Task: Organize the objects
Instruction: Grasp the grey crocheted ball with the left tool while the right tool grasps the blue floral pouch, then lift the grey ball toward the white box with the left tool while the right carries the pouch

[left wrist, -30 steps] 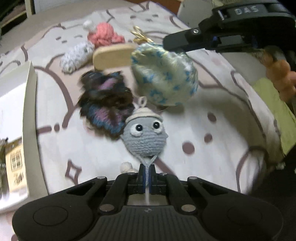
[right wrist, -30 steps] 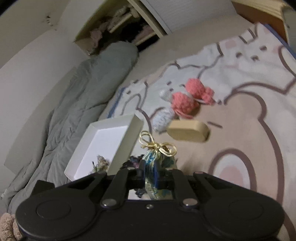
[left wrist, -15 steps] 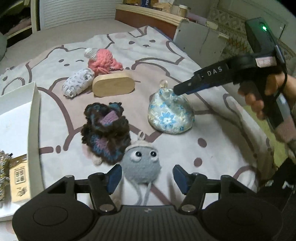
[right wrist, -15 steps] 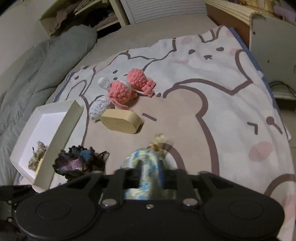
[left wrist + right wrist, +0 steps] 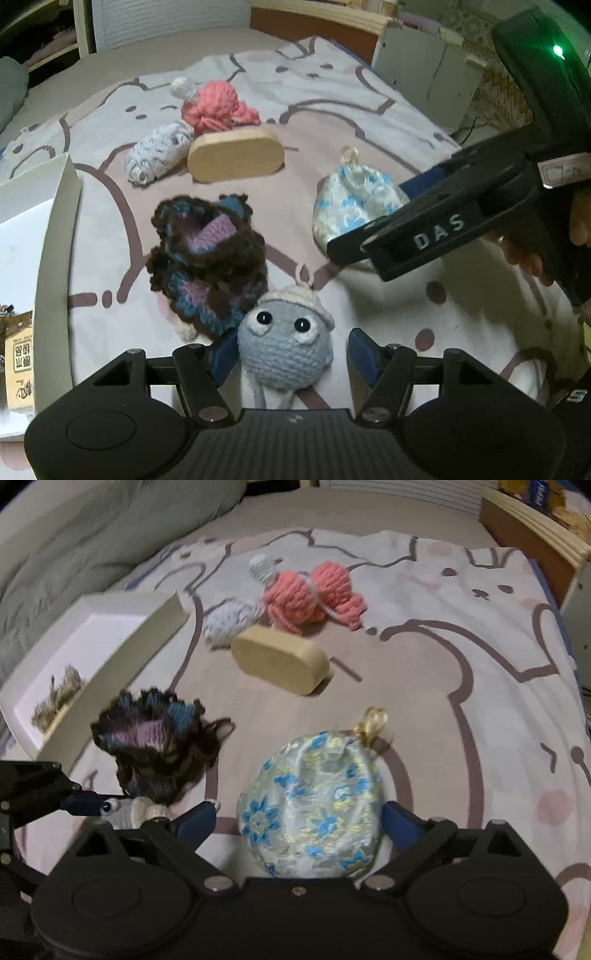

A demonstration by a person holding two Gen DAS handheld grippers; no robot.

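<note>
A grey crochet doll (image 5: 284,350) with a cream cap lies on the bear-print blanket (image 5: 369,110), between the fingers of my left gripper (image 5: 293,354). Those jaws are opening; the right pad stands clear of the doll. In the right wrist view a blue-flowered pouch (image 5: 314,805) with a gold loop rests on the blanket between the fingers of my right gripper (image 5: 298,825). Its jaws are opening wide and the pads do not press on the pouch. The pouch (image 5: 354,199) also shows in the left wrist view, half behind the right gripper's black finger.
A dark brown, blue and purple crochet piece (image 5: 207,258) lies just left of the doll. Behind it are a wooden oval box (image 5: 234,158), white-grey yarn (image 5: 159,158) and pink yarn (image 5: 214,107). A white open box (image 5: 122,657) stands at the left. A hand holds the right gripper.
A second ago both grippers were shut, the left on the doll's string, the right on the pouch's top, lifted. Now doll and pouch rest on the blanket and both jaws have spread apart.
</note>
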